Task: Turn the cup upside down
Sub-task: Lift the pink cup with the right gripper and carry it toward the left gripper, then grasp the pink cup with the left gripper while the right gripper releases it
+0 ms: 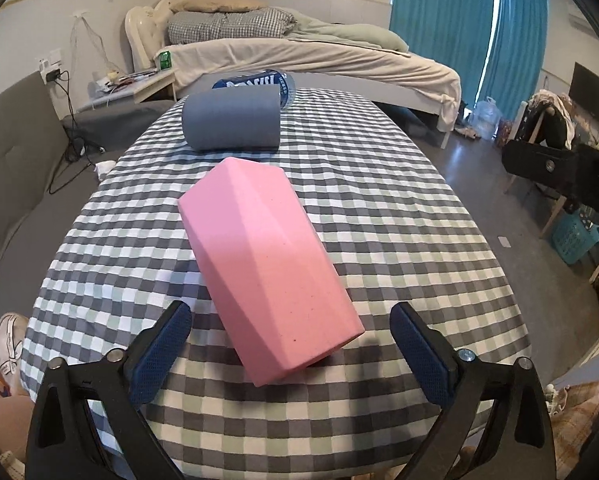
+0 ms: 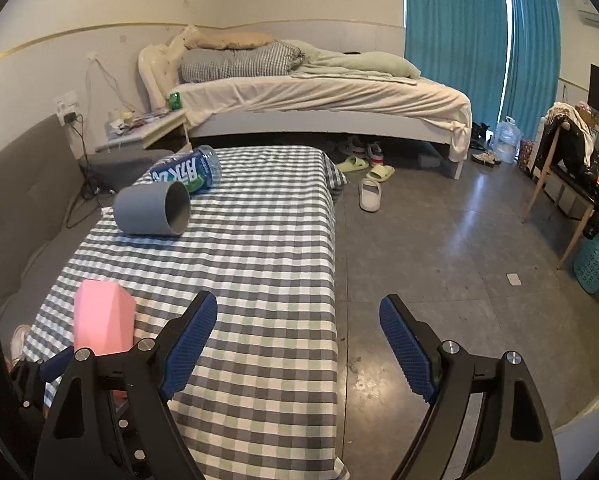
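Note:
A pink faceted cup [image 1: 265,272] lies on its side on the checked tablecloth [image 1: 399,216]; its near end lies between the fingers of my open left gripper [image 1: 291,320], with no contact. It also shows at the lower left of the right wrist view [image 2: 101,320]. A grey cup [image 1: 231,120] lies on its side farther back, its open mouth to the right in the right wrist view [image 2: 151,208]. My right gripper [image 2: 297,312] is open and empty above the table's right edge.
A blue-labelled plastic bottle [image 2: 187,170] lies on its side behind the grey cup. A grey sofa [image 2: 15,208] runs along the left. A bed [image 2: 319,96], slippers [image 2: 369,194], a chair [image 2: 567,168] and a teal basket [image 2: 597,264] stand on the floor beyond.

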Demonstrator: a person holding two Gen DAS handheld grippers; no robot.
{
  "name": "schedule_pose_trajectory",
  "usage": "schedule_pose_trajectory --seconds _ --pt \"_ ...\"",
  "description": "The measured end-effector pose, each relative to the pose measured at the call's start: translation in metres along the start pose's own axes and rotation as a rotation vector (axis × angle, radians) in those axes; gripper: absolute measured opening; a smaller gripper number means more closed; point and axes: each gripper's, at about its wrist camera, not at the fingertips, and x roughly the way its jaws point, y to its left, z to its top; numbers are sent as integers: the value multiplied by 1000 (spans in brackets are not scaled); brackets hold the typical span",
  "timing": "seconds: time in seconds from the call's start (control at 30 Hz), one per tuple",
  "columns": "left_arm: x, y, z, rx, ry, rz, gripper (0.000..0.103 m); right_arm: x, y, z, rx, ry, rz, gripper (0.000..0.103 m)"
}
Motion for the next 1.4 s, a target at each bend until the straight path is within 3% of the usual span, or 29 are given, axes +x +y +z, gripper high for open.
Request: schedule_pose_trajectory --seconds 0.03,0.13,0.33,0.77,1.27,1.4 --pt "1 1 0 3 13 -5 73 1 0 0 6 2 6 84" --pt "3 7 3 -9 41 -37 68 3 3 1 11 3 27 83" --pt "-13 19 9 -13 11 -45 61 1 20 -1 -38 -4 41 83" --pt "-42 39 31 -32 -69 -69 56 -3 38 -5 -88 -14 37 83" --pt "-20 52 67 -25 -82 -66 56 2 40 -4 -82 -6 57 83" --pt "-18 54 63 -36 -91 -103 57 5 39 -2 -75 -5 58 83"
